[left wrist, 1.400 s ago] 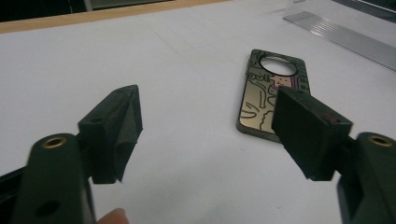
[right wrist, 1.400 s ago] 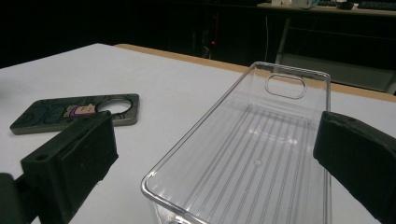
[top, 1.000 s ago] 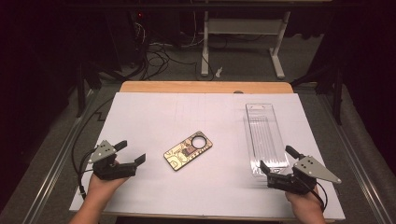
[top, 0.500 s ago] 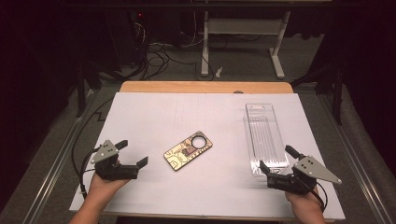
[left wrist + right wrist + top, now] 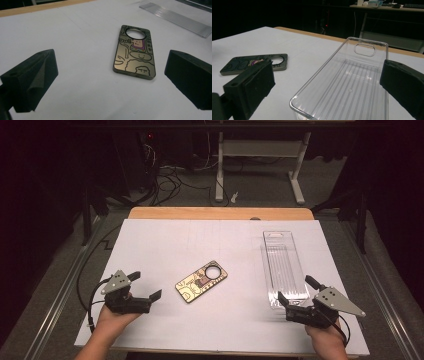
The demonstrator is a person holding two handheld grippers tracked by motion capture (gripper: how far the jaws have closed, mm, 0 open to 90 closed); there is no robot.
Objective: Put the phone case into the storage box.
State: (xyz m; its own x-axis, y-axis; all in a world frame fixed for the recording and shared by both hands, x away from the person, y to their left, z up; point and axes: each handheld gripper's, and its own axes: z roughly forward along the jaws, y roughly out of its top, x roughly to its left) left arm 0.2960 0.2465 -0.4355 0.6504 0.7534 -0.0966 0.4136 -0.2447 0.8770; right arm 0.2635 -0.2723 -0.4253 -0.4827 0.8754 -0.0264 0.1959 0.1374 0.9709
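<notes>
**A:** How far along does this look to you?

**B:** Barely begun, I'd say. The phone case (image 5: 201, 281) lies flat on the white counter (image 5: 165, 245), a little below the middle of the high view, with nothing touching it. The clear plastic tray (image 5: 283, 265) sits at the right of that frame, long side running up the picture, and it has nothing in it.

**A:** And the hands?

**B:** The left gripper (image 5: 142, 290) is at the lower left of the high view, pointing toward the case but well short of it. Its fingers (image 5: 37, 75) have just been opening and now stand spread wide, with nothing between them; in the left gripper view the case (image 5: 135, 53) lies beyond them, in the upper middle of the frame.

**A:** The right one?

**B:** The right gripper (image 5: 295, 295) is at the lower right, just at the near end of the tray. Its fingers (image 5: 252, 82) are wide apart too. In the right gripper view the tray's near rim (image 5: 332, 82) runs up between them, but the pads are not pressing on it, so I'd call it unheld.

**A:** So what's left?

**B:** Everything, by my reading. The work seems to be getting the case into the tray. The case has yet to be gripped, lifted, carried right across the counter and set down inside. The right hand may be there to steady the tray, though that's a guess.
</notes>
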